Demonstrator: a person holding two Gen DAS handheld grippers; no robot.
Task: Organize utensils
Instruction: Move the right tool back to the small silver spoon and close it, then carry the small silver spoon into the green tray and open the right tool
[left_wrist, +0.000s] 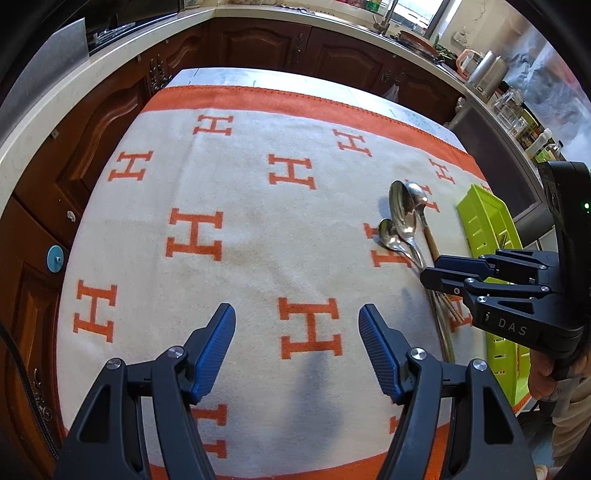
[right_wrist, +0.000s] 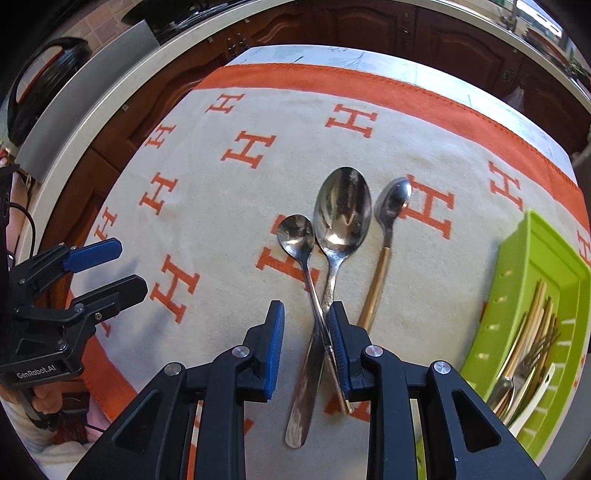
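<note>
The left gripper (left_wrist: 297, 325) hangs spread and empty over the blanket (left_wrist: 229, 206). In the right view, the right gripper (right_wrist: 306, 325) straddles the crossed spoon handles (right_wrist: 321, 314), jaws parted, not pinching; they look thin, stiff, slippery. The green tray (right_wrist: 517, 280) is beside them.

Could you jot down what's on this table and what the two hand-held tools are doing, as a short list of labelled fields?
surface: cloth with orange H pattern
loose items: large spoon, small spoon, wooden-handled spoon, lying side by side
tray: green tray at the right, already holding forks and chopsticks
right tool: open, the crossed handles of the large and small spoon between its pads
left tool: open, empty, over bare cloth
</note>
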